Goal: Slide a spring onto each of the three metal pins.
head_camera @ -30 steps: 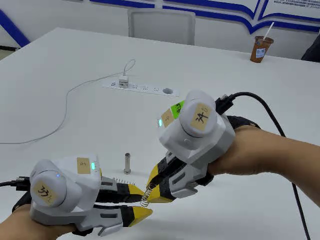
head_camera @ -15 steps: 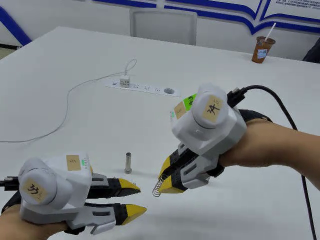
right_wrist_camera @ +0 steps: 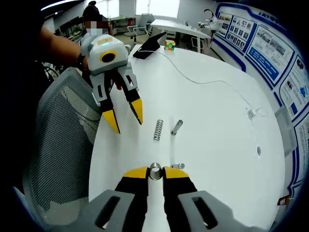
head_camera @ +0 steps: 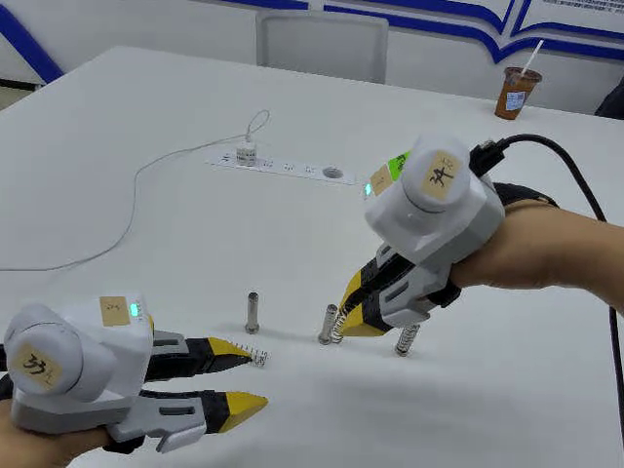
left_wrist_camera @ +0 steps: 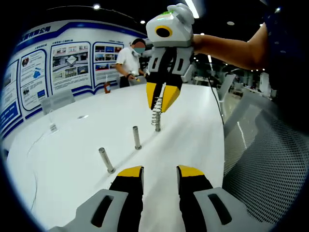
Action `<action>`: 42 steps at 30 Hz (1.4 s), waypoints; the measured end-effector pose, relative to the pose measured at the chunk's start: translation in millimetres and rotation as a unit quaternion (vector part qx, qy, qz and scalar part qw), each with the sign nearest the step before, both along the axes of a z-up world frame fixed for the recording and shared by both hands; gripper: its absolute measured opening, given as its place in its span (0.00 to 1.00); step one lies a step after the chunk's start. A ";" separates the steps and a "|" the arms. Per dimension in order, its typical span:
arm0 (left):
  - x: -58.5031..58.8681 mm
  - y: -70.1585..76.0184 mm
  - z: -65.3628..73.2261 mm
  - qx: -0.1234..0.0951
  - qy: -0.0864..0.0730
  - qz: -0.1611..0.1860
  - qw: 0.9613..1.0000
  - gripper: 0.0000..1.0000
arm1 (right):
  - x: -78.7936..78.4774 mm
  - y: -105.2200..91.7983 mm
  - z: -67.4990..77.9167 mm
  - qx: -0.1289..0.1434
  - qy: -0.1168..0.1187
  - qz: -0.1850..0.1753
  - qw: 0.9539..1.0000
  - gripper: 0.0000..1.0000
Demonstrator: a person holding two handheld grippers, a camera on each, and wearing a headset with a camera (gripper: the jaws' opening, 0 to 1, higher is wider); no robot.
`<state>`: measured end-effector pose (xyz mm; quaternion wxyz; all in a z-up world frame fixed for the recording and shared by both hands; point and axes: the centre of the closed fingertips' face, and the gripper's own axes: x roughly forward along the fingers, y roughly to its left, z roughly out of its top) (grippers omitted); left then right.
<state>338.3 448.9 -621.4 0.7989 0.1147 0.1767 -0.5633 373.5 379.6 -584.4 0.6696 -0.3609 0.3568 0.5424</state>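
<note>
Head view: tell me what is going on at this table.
A person works two handheld grippers over a white table. The right gripper is shut on a spring, held just beside the middle pin. The left gripper is open and empty, with a loose spring lying on the table by its tips. In the head view the leftmost pin is bare; the rightmost pin seems to carry a spring already.

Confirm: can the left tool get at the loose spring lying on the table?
Likely yes: the left tool is open, the loose spring lies just off its tips, and nothing sits between them.
</note>
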 end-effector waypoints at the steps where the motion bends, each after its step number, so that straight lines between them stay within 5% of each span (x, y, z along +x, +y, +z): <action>1: 0.1 0.8 -0.3 0.000 0.001 0.001 1.000 0.28 | 1.7 -1.0 0.3 -0.002 -0.001 -0.001 1.000 0.12; 17: 0.2 6.5 -2.5 -0.001 0.004 0.010 1.000 0.30 | 38.6 -6.7 -5.9 -0.036 -0.021 -0.020 0.999 0.12; 42: 1.4 10.6 -4.0 0.003 0.005 0.012 1.000 0.29 | 46.6 -1.9 -27.8 -0.056 0.006 -0.022 0.998 0.12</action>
